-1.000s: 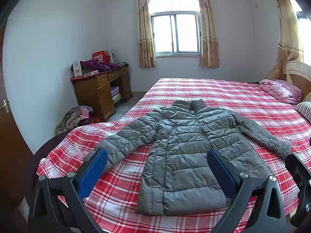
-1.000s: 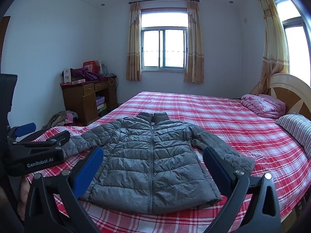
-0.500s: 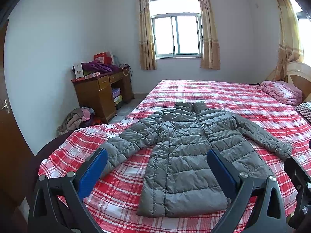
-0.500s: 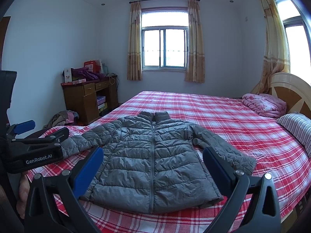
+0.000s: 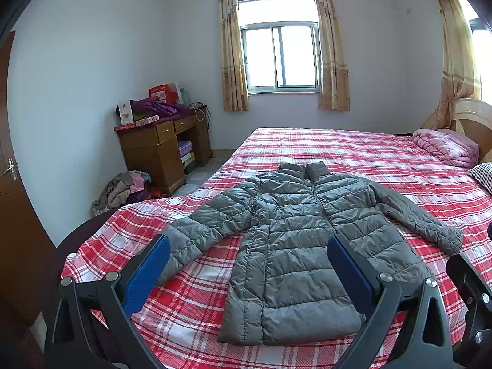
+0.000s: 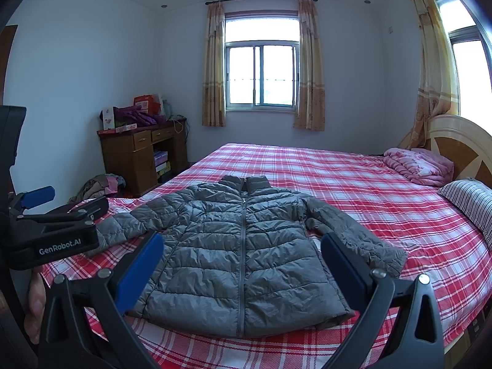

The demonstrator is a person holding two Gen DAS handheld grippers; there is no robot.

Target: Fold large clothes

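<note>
A grey quilted puffer jacket (image 5: pixel 295 240) lies flat, front up and zipped, on the red plaid bed (image 5: pixel 353 150), collar toward the window, both sleeves spread outward. It also shows in the right wrist view (image 6: pixel 243 246). My left gripper (image 5: pixel 249 264) is open and empty, held above the foot of the bed before the jacket's hem and left sleeve. My right gripper (image 6: pixel 243 261) is open and empty, before the hem. The left gripper (image 6: pixel 52 215) shows at the left edge of the right wrist view, near the left sleeve cuff.
A pink folded quilt (image 6: pixel 418 166) and a striped pillow (image 6: pixel 470 200) lie by the headboard (image 6: pixel 461 141) at right. A wooden desk (image 5: pixel 160 147) with boxes stands at the left wall, with a clothes pile (image 5: pixel 126 187) on the floor beside it.
Both grippers have shifted slightly; the view has tilted a little so the jacket sits a bit lower in frame. The jacket has not moved.
</note>
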